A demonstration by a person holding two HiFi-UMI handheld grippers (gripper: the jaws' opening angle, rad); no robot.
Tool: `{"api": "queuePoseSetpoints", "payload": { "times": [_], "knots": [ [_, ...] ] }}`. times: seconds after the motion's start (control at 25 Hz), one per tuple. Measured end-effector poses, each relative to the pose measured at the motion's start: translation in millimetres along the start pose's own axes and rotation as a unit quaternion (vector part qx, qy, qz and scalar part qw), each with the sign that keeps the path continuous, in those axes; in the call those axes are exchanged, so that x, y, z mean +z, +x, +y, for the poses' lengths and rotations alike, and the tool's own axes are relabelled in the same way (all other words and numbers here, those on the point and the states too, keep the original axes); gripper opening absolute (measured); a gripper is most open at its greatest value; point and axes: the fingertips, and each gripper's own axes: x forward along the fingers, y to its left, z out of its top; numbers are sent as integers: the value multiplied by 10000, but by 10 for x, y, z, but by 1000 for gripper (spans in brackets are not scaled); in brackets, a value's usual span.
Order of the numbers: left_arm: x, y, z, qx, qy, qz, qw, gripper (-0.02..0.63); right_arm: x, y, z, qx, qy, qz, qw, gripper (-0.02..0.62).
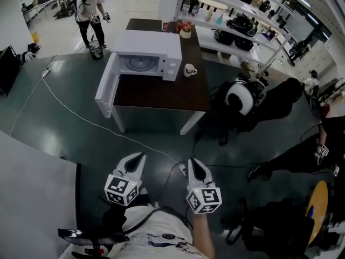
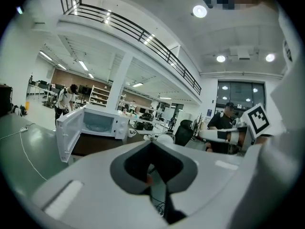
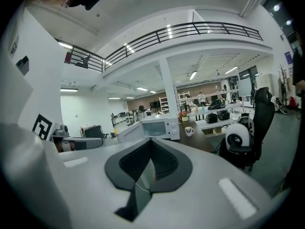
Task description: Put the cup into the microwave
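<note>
A white microwave (image 1: pixel 145 55) stands on a dark table (image 1: pixel 161 93) well ahead of me, its door (image 1: pixel 106 85) swung open to the left. The white cup (image 1: pixel 190 69) sits on the table just right of the microwave. Both show small in the left gripper view, microwave (image 2: pixel 100 123) and cup (image 2: pixel 130 132), and in the right gripper view, microwave (image 3: pixel 159 127) and cup (image 3: pixel 189 130). My left gripper (image 1: pixel 137 158) and right gripper (image 1: pixel 193 163) hover side by side over the floor, far short of the table. Each is shut and holds nothing, left gripper (image 2: pixel 148 179), right gripper (image 3: pixel 155 174).
A white cable (image 1: pixel 81 117) runs across the dark floor between me and the table. An office chair (image 1: pixel 240 99) stands at the table's right corner. Shelves with appliances (image 1: pixel 237 20) line the back right. A person (image 1: pixel 89 9) stands behind the table; another sits at the right (image 1: pixel 302 150).
</note>
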Motion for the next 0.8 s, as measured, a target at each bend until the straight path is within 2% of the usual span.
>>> {"api": "queuePoseSetpoints", "payload": {
  "times": [0.44,0.64,0.8],
  "knots": [
    [34,368,455,103,-282,61,9995,-2,15,599,-83,54,-23,329,9994,2],
    [144,656,658,400,-268,-3,9988,-2,79,1042,-275,314,7,378,9988,2],
    [370,913,792,644,-140,-85,9978,-2,356,1400,-455,540,0,198,9983,2]
  ]
}}
